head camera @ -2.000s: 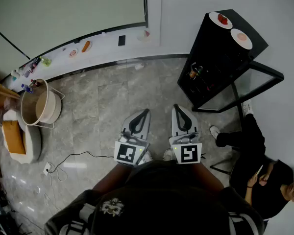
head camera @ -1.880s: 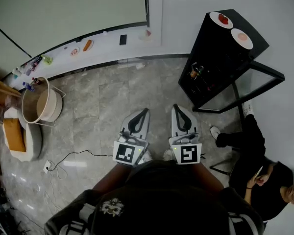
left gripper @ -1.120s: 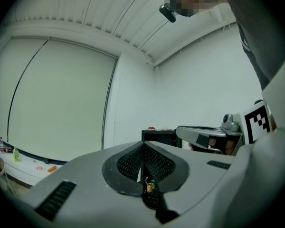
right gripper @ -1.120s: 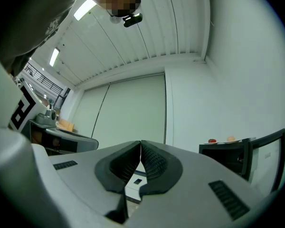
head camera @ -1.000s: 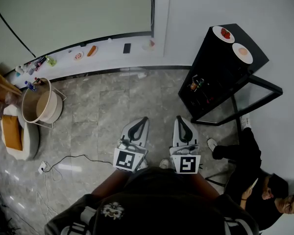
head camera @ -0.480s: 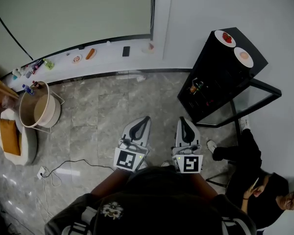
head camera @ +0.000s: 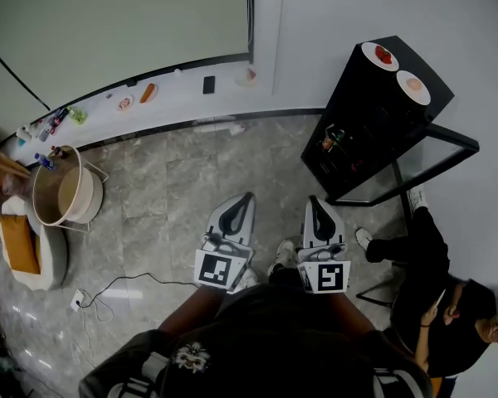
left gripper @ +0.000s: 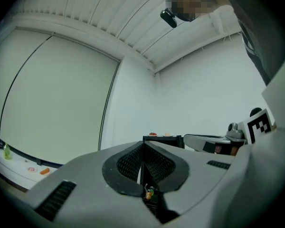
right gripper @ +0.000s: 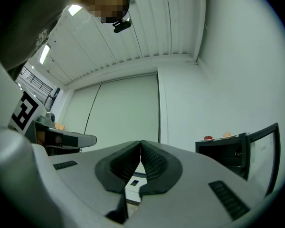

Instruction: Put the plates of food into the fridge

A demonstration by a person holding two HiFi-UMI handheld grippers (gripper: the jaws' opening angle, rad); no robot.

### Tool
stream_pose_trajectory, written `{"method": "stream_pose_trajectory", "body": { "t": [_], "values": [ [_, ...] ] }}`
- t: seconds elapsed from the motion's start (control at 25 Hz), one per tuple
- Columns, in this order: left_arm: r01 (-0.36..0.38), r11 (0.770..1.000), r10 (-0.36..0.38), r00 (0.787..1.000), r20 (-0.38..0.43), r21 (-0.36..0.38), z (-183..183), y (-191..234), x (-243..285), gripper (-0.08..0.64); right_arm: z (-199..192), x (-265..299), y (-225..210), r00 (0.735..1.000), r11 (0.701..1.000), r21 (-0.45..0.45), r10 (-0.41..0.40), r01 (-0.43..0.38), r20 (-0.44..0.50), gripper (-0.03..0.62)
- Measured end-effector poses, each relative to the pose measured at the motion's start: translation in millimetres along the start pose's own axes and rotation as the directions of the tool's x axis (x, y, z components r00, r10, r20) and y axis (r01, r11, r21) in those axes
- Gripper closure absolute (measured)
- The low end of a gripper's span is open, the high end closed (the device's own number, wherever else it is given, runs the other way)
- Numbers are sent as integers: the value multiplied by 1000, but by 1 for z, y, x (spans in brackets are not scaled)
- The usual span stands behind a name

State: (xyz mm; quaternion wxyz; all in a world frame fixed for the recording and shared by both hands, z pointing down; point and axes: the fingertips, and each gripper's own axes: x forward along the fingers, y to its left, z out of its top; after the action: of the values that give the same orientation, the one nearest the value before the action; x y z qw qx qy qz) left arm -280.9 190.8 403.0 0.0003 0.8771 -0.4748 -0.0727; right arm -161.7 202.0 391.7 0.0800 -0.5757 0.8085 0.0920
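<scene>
Two plates of food are set on top of the black fridge (head camera: 373,114): the plate with red food (head camera: 379,55) and, just beside it, the plate with pale food (head camera: 412,87). The fridge's glass door (head camera: 423,160) is swung open. Well short of the fridge, over the grey floor (head camera: 166,189), the left gripper (head camera: 247,196) and right gripper (head camera: 314,199) are held side by side, each with jaws pressed together and nothing pinched.
</scene>
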Motion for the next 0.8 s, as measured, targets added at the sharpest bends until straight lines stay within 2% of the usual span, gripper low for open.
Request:
{"method": "stream_pose_trajectory", "body": {
  "t": [0.36,0.52,0.68,0.8],
  "values": [
    [9,1000,-9,1000,-23,26,-12,3,39,537,-11,33,-19,1000,1000,-2,-2,2,-4,568],
    [9,1000,-8,1000,-24,26,-13,5,70,537,-17,51,-42,1000,1000,-3,1,-1,-7,568],
    [15,1000,-16,999,-29,-7,-15,12,105,537,-18,74,-69,1000,1000,-15,-6,6,11,568],
    [19,1000,-19,1000,-23,8,-14,11,134,538,-22,87,-93,1000,1000,-5,-15,15,10,568]
  ]
}}
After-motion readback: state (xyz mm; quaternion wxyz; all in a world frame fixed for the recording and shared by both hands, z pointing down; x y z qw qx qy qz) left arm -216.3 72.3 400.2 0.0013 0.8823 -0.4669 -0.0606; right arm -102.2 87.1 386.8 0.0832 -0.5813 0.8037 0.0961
